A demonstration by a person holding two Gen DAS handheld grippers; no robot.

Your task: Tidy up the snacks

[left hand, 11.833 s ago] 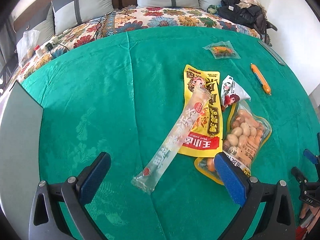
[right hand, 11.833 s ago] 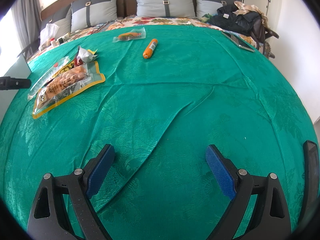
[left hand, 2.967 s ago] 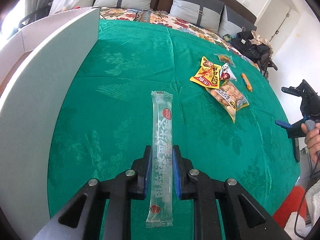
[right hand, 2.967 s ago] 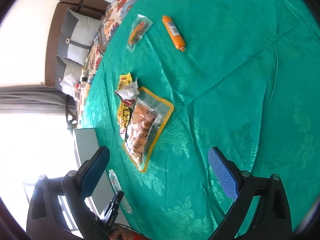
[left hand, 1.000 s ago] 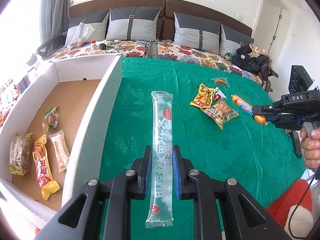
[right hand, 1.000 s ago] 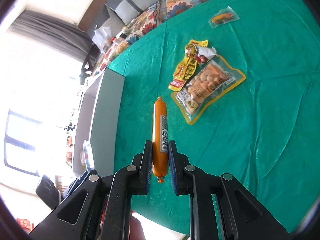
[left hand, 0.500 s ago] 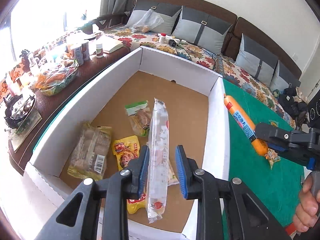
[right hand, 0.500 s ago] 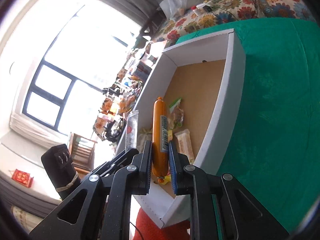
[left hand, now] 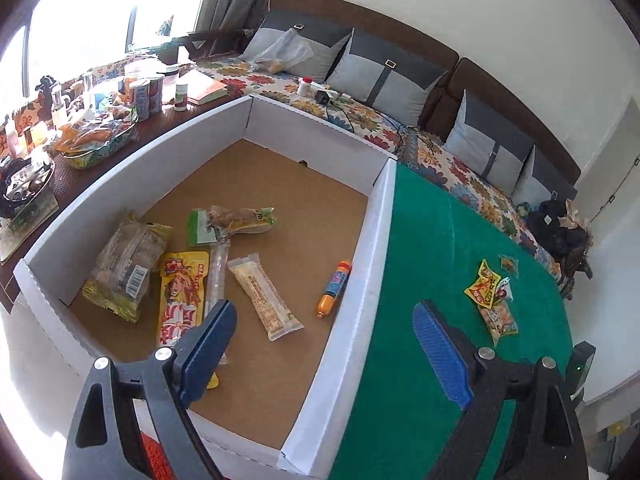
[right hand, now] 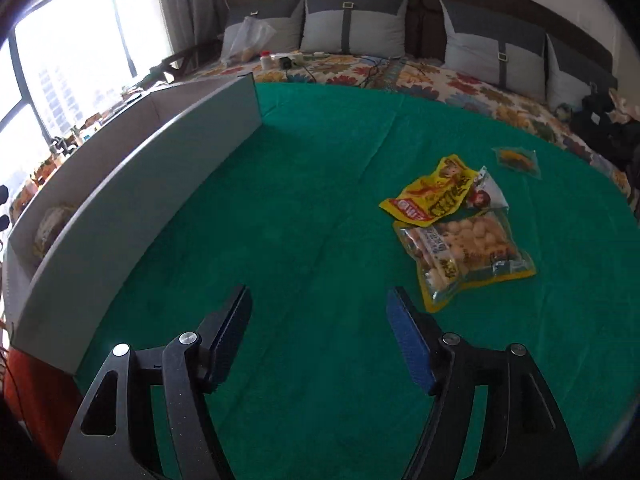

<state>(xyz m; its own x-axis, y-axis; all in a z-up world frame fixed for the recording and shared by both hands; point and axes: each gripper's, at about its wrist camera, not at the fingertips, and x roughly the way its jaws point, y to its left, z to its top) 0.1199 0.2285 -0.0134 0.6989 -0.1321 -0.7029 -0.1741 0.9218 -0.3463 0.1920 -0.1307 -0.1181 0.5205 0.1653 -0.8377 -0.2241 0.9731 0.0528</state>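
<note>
The left gripper (left hand: 322,338) hangs over the white cardboard box (left hand: 378,216), its blue-padded jaws spreading with nothing between them. On the box's brown floor, the orange sausage stick (left hand: 334,289) lies beside the wall next to the green tablecloth (left hand: 432,240); the long clear-wrapped snack tube (left hand: 216,276) lies between a yellow cartoon packet (left hand: 180,292) and a pale wrapped bar (left hand: 264,296). The right gripper (right hand: 318,334) hangs over the cloth, jaws also opening and empty. A clear yellow-edged bag of nuts (right hand: 460,250) and a yellow pouch (right hand: 432,194) lie toward the cloth's far right edge.
</note>
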